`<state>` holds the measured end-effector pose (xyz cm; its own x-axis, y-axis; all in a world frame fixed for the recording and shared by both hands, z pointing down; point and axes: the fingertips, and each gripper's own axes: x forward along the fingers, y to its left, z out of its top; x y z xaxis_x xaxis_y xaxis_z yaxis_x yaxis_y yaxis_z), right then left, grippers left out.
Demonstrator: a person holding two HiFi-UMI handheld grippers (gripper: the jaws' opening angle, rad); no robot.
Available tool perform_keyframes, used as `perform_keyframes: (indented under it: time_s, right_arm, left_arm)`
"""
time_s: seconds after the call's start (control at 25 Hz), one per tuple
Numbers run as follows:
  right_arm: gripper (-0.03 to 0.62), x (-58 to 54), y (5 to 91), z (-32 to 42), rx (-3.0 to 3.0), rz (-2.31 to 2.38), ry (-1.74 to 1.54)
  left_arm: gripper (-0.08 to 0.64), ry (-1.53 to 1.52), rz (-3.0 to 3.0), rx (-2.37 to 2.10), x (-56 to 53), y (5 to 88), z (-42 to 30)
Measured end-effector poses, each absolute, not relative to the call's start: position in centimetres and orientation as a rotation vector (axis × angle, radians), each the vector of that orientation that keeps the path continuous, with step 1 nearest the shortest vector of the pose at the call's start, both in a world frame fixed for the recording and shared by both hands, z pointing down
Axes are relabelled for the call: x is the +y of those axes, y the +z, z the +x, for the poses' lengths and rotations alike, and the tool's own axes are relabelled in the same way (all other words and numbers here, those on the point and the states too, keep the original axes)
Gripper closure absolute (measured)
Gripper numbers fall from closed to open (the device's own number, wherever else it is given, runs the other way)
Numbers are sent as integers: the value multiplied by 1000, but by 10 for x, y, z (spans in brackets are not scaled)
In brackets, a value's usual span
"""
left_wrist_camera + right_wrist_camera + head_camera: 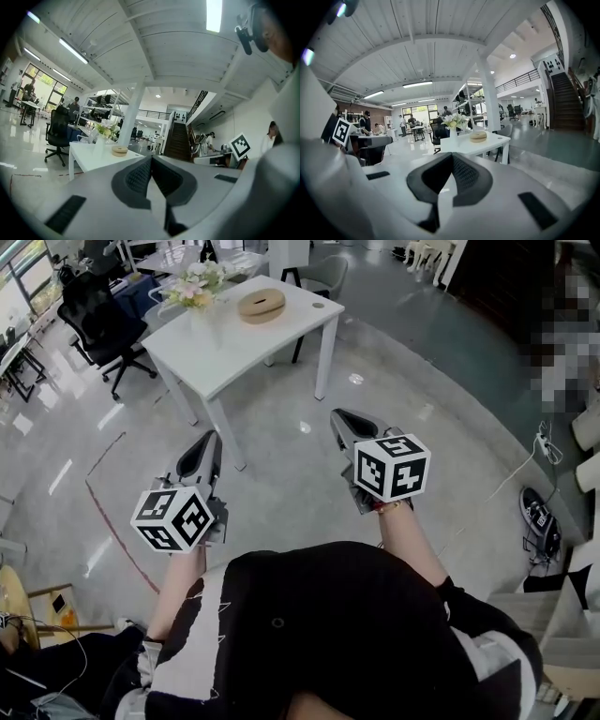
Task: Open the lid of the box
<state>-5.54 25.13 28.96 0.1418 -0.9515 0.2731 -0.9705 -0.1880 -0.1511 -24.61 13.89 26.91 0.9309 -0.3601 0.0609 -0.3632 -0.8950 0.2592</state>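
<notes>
At waist height, left claw (208, 444) and right claw (341, 420) are both pinched shut and empty, so reaching in like this would likely shove the box (261, 305) across the far worktop (291, 338) toward the flowers (195, 285); it sits flat, lid up, round, no real long axis.

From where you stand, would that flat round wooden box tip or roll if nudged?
Probably neither: the flat round wooden box lies low and wide, so it should slide. The smooth white table likely offers little grip.
</notes>
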Motion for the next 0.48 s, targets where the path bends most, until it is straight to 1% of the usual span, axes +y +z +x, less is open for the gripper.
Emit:
perform_keyframes:
  time_s: [0.24,0.48]
  right_arm:
    - [588,255,306,-23,-2031,2235,479]
    - [588,249,339,-14,-2069,2183,598]
  left_arm:
    - [549,-13,2796,-605,155,287,-217]
    - [549,63,2748,-630,159,315,-209]
